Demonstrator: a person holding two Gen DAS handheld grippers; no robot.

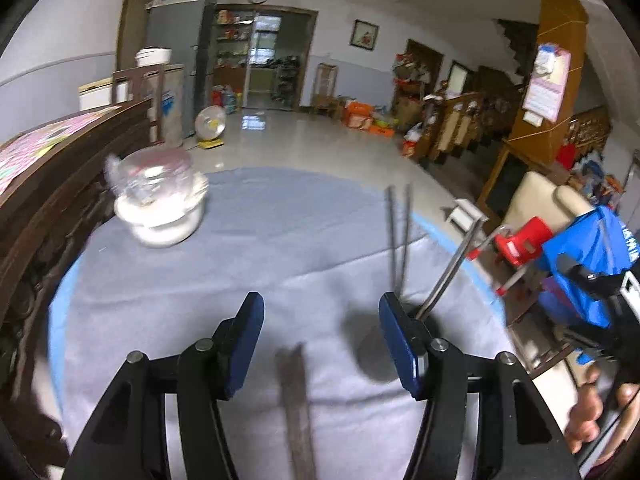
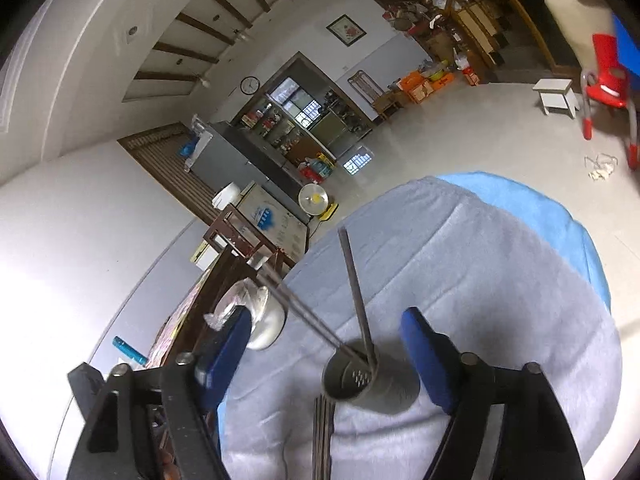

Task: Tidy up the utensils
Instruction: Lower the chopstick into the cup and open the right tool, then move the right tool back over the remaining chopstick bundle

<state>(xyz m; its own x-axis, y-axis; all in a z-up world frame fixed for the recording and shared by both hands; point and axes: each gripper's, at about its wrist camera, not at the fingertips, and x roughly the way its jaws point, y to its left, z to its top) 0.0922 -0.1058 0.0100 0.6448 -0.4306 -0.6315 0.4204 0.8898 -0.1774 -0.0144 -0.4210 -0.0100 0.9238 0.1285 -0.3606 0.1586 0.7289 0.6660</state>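
A grey perforated utensil cup [image 2: 370,380] stands on the grey-covered table [image 2: 500,300]; a pair of metal chopsticks [image 2: 304,312] and a flat metal handle [image 2: 356,296] lean out of it. My right gripper [image 2: 328,360] is open, its jaws either side of the cup, not touching it. More metal utensils [image 2: 323,436] lie on the cloth below the cup. In the left wrist view my left gripper [image 1: 320,340] is open and empty over a flat utensil [image 1: 296,408] on the cloth. The chopsticks [image 1: 400,240] and handle [image 1: 452,268] rise behind its right fingertip [image 1: 394,316].
A white bowl topped with clear plastic wrap [image 1: 160,204] sits at the table's far left. A dark wooden cabinet [image 1: 60,184] borders the table's left side. The table edge curves round the far right, with floor, a red chair [image 1: 520,244] and a white stool [image 2: 556,96] beyond.
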